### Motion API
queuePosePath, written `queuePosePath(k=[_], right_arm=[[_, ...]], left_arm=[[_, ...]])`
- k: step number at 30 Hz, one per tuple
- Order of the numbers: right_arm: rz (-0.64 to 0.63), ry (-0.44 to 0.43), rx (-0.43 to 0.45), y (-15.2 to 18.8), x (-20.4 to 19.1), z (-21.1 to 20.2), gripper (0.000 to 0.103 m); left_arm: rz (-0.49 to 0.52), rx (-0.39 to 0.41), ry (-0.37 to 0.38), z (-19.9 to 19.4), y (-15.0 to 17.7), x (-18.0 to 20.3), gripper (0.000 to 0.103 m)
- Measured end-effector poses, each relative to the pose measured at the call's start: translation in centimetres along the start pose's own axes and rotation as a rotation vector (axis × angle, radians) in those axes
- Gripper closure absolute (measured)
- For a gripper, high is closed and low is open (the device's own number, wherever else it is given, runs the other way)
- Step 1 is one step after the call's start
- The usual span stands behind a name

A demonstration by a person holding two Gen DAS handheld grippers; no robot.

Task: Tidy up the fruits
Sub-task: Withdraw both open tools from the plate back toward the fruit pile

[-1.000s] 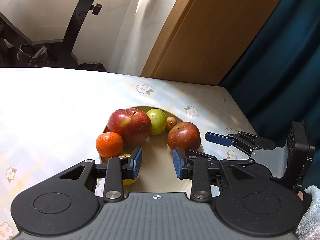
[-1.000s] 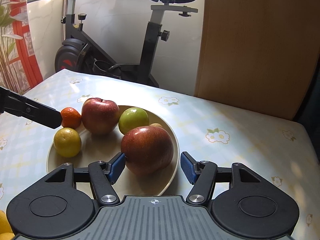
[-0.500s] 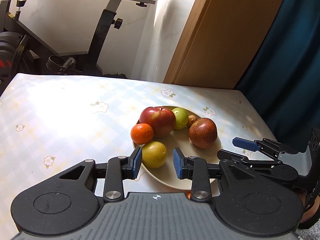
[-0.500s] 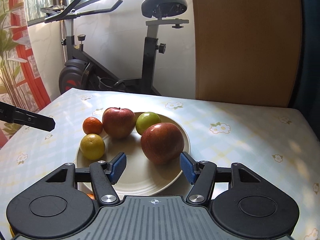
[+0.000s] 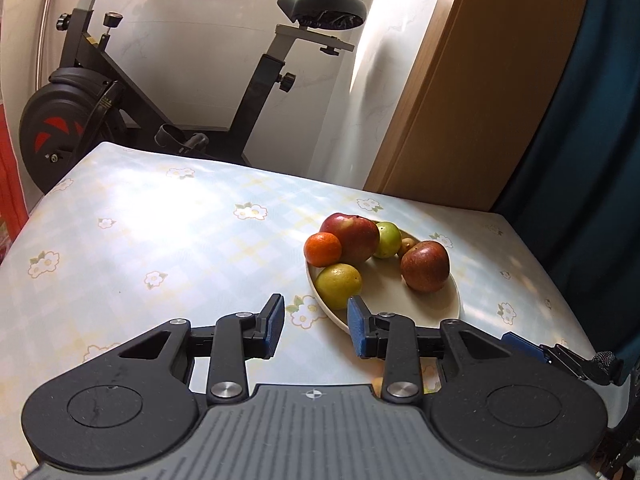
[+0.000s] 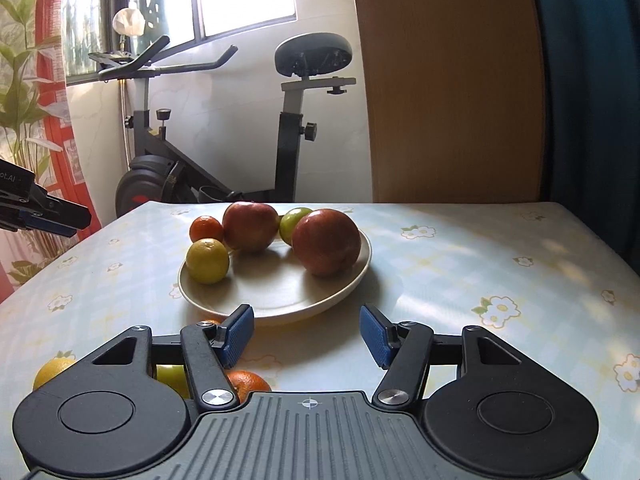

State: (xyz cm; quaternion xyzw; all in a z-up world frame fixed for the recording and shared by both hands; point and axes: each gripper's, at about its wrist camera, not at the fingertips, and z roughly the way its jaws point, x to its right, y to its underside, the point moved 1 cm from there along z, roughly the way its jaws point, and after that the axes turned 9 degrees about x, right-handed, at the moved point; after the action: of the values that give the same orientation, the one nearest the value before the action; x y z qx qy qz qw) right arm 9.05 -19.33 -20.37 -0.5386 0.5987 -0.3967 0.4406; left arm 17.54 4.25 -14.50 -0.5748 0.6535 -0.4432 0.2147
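I hold both grippers back from the plate [image 6: 362, 268]: left gripper [image 5: 316, 326] and right gripper [image 6: 307, 334] fingers apart, empty, ready for the loose orange [image 6: 248, 384] nearby.

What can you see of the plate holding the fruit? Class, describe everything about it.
The plate is round, shallow and cream-coloured, smooth and matte like ceramic or plastic. It sits flat on the flowered tablecloth, its near part bare. Two red apples, a green fruit, a yellow citrus and an orange mandarin rest on it. Neither gripper touches it.
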Motion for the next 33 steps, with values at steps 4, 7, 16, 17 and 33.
queuePosePath(k=[4, 7, 16, 17, 33], right_arm=[[0.008, -0.006, 0.020, 0.3, 0.0, -0.6, 0.047], [0.027, -0.012, 0.010, 0.4, 0.1, -0.8, 0.047], [0.023, -0.038, -0.009, 0.8, -1.3, -1.9, 0.047], [0.022, -0.038, -0.013, 0.9, -1.4, -2.0, 0.047], [0.031, -0.088, -0.081, 1.6, -2.7, -4.0, 0.047]], left_arm=[[-0.017, 0.010, -0.017, -0.9, 1.1, -0.1, 0.066], [-0.013, 0.005, -0.036, -1.4, 1.7, -0.2, 0.066], [-0.001, -0.034, -0.031, -2.0, 3.1, -0.4, 0.066], [-0.001, -0.039, -0.030, -2.1, 3.3, -0.5, 0.066], [0.009, -0.060, -0.006, -3.5, 5.3, -0.3, 0.066]])
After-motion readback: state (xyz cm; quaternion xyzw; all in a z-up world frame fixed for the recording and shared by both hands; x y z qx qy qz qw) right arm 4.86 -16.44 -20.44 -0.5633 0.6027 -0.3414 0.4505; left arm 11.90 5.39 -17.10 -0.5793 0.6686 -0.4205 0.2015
